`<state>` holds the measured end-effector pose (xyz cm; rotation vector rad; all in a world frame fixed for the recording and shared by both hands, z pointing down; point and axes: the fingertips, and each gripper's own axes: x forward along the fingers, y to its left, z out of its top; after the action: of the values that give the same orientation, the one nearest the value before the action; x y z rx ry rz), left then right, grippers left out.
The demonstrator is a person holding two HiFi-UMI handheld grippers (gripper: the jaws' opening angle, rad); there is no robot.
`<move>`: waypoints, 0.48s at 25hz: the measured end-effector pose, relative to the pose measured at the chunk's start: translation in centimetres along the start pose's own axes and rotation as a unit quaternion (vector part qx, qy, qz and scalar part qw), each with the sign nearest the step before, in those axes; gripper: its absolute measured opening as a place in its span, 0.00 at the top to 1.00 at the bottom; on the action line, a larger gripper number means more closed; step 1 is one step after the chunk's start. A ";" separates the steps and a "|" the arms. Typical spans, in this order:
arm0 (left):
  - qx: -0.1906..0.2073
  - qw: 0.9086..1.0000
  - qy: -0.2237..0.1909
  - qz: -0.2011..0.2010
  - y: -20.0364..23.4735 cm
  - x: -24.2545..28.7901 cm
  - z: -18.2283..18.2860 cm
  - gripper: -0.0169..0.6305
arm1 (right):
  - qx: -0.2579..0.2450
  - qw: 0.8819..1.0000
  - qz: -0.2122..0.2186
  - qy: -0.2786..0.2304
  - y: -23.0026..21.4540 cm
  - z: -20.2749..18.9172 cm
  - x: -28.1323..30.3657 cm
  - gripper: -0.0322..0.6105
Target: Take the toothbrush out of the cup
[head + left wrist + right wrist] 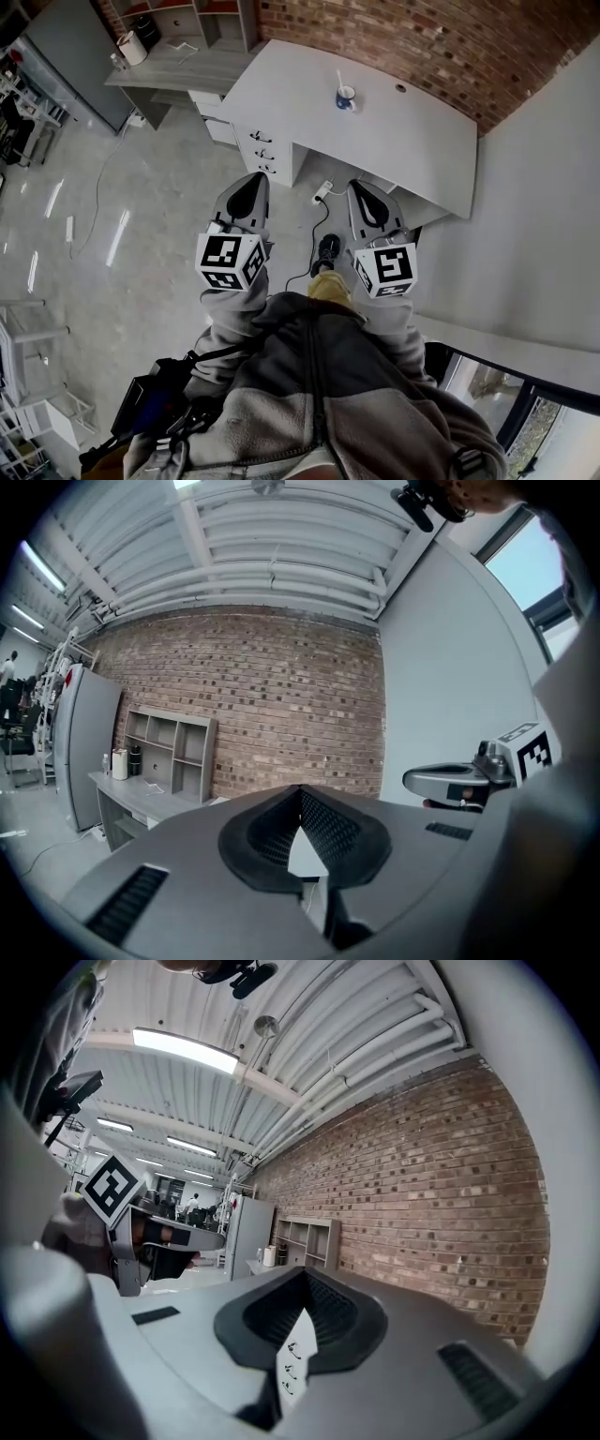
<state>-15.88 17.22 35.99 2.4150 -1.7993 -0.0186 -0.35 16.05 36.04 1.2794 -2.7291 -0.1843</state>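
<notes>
The left gripper [251, 180] has its jaws pressed together on nothing, the toothbrush [340, 81] stands in the cup [346, 97] on the desk [422, 141] well ahead, and the right gripper [362, 187] is likewise closed and empty, both probably held at the chest because nothing is within reach.

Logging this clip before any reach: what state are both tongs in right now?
Left tongs: closed, holding nothing.
Right tongs: closed, holding nothing.

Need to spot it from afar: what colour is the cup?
The cup is blue with some white, best seen in the head view.
</notes>
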 end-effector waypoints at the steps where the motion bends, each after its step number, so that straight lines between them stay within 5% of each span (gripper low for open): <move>1: 0.002 1.000 0.003 0.000 0.4 1.5 -0.1 0.97 | 0.002 1.000 0.002 0.000 -1.0 -0.4 1.2 0.95; 12: 0.010 1.000 0.014 -0.004 0.9 18.3 2.1 0.97 | 0.018 1.000 0.002 0.016 -14.9 -2.0 11.1 0.95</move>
<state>-11.61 -0.69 35.29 2.4237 -1.7874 0.0313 4.19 -2.09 36.29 1.2759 -2.7192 -0.1123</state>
